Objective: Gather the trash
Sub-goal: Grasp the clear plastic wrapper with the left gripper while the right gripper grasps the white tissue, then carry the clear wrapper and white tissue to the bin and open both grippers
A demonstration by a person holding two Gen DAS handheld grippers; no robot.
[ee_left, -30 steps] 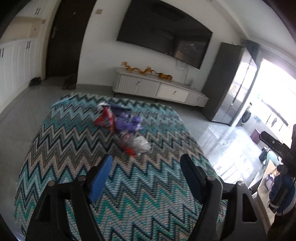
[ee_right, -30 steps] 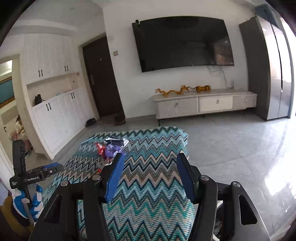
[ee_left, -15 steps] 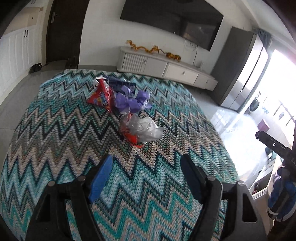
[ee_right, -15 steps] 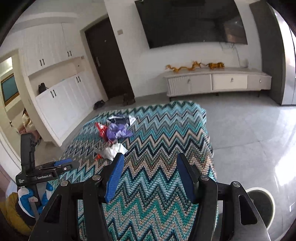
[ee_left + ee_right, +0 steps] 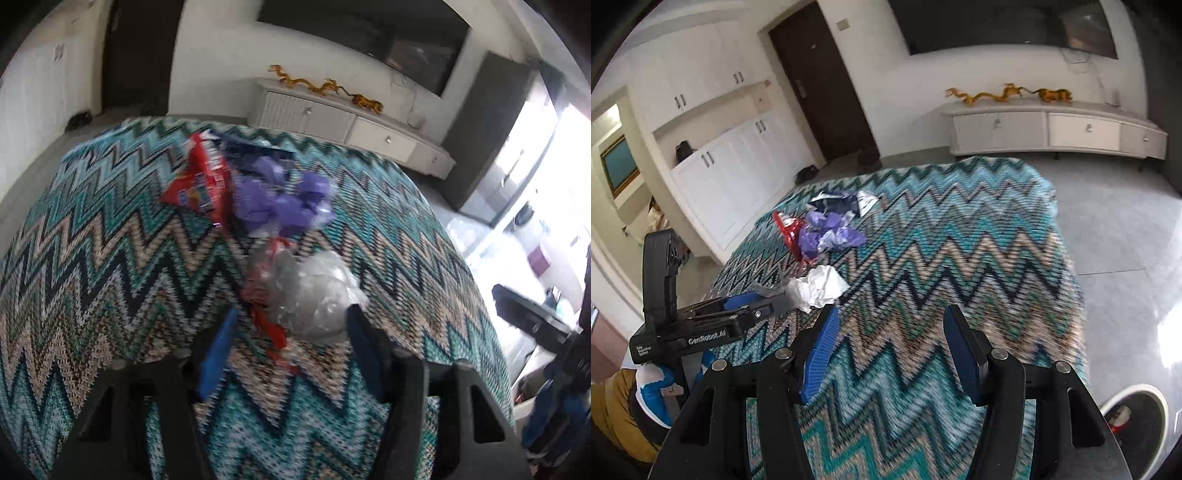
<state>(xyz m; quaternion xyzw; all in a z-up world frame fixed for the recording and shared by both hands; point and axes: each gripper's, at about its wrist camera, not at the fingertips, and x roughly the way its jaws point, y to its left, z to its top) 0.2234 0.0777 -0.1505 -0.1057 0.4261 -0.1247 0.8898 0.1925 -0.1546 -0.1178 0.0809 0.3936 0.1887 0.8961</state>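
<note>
A pile of trash lies on a table under a zigzag cloth (image 5: 92, 258): a red snack bag (image 5: 199, 181), a purple wrapper (image 5: 280, 203), a dark blue wrapper (image 5: 251, 147) and, nearest, a crumpled silver-white wrapper (image 5: 314, 295) with red bits. My left gripper (image 5: 291, 317) is low over the cloth. Its jaws are closing with the crumpled wrapper between the fingertips, and a gap still shows on the left side. In the right wrist view the left gripper (image 5: 757, 306) reaches the same white wrapper (image 5: 822, 284) from the left. My right gripper (image 5: 892, 314) hangs open and empty over bare cloth, just right of the pile.
A round bin with a white rim (image 5: 1137, 387) stands on the grey floor at the table's right corner. A gloved hand (image 5: 652, 391) holds the left gripper. A white TV cabinet (image 5: 1052, 129) and cupboards (image 5: 720, 177) line the far walls.
Both grippers have come down and forward toward the trash pile. The left jaws have narrowed, and the crumpled wrapper now sits between their tips. The right jaws kept their width.
</note>
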